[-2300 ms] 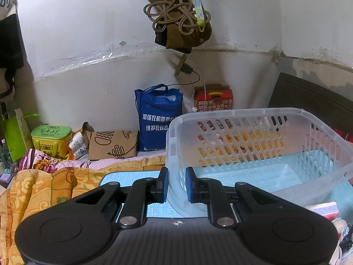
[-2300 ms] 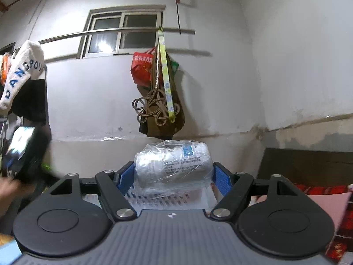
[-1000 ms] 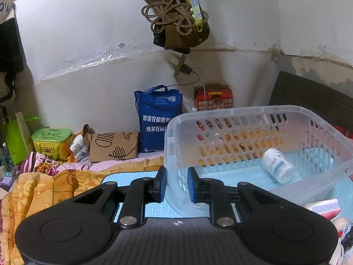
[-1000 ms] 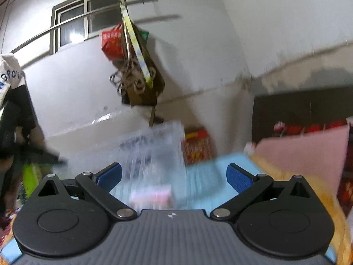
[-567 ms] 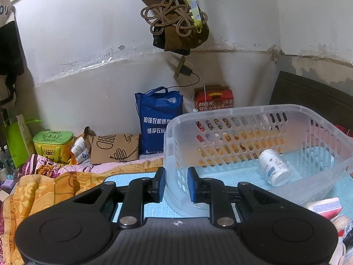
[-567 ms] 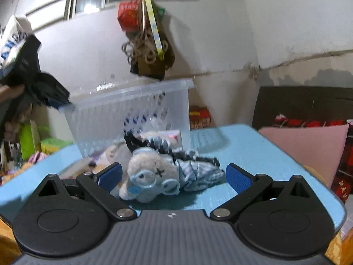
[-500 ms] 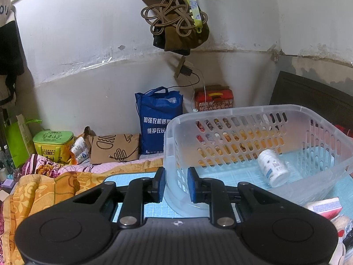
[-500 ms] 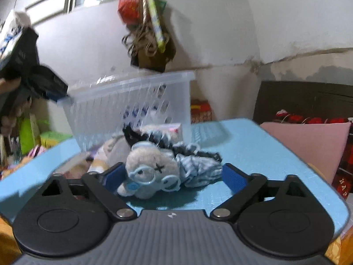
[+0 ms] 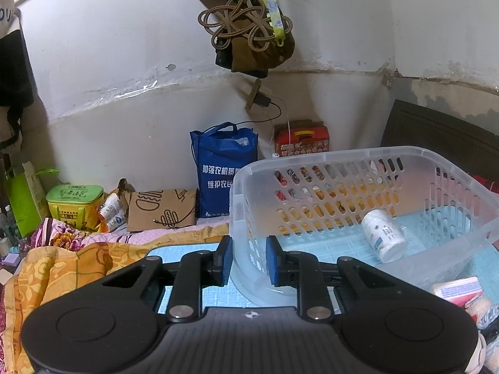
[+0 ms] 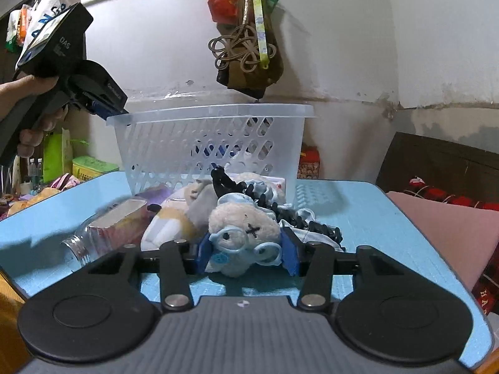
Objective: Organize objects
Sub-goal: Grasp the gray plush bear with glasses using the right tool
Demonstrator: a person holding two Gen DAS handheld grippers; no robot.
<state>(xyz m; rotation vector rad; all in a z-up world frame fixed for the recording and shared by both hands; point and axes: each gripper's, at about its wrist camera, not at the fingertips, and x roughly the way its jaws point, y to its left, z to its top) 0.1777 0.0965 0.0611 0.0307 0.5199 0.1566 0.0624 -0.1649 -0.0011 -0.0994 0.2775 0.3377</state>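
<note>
- The small plush bear [image 10: 241,229] with pale blue glasses lies at the near edge of a pile of things on the blue mat [image 10: 358,205], directly between the blue pads of my right gripper [image 10: 246,254].
- My right gripper's jaws have just been closing; the pads now sit against the bear's two sides, grasping it while it rests on the mat.
- Behind the bear lie a black toothed hair clip [image 10: 224,184], striped cloth [image 10: 308,221], a boxed item [image 10: 120,221] and a clear glass jar [image 10: 76,247] on its side to the left.
- The clear plastic basket [image 10: 215,137] stands just behind that pile.
- My left gripper [image 9: 246,260] is clenched on the basket's [image 9: 343,168] near corner, one pad outside the wall and one inside; in the right wrist view my left hand [image 10: 31,106] holds it at the basket's top left rim.
- A white bottle [image 9: 383,233] lies on its side on the basket floor, well apart from my left pads.
- Beyond the mat, a blue tote bag [image 9: 224,171] stands against the wall.
</note>
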